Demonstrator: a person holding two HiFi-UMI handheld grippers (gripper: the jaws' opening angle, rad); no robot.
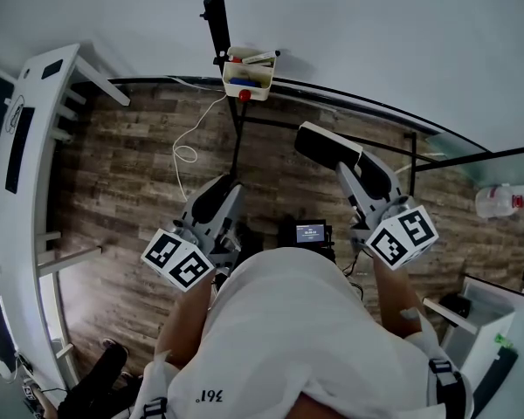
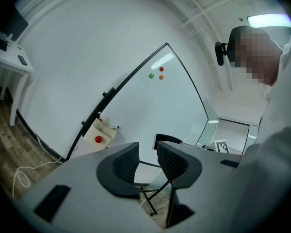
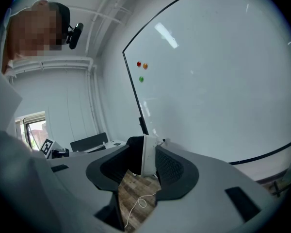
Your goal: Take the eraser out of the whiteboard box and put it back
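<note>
The cream whiteboard box (image 1: 249, 72) hangs on the whiteboard's lower edge; markers lie in it and a red magnet sits on its front. It also shows in the left gripper view as the box (image 2: 99, 132). My right gripper (image 1: 339, 154) is shut on the eraser (image 1: 323, 144), which is black felt on a white body, held in the air to the right of the box and short of it. In the right gripper view the eraser (image 3: 143, 155) stands on edge between the pads. My left gripper (image 2: 148, 160) is open with nothing in it and hangs lower left in the head view (image 1: 220, 192).
The whiteboard (image 2: 150, 106) carries red, orange and green magnets (image 2: 156, 73). Its black stand legs (image 1: 236, 147) and a white cable (image 1: 188, 147) lie on the wood floor. A white desk (image 1: 26, 190) stands at the left, a plastic bottle (image 1: 502, 201) at the right.
</note>
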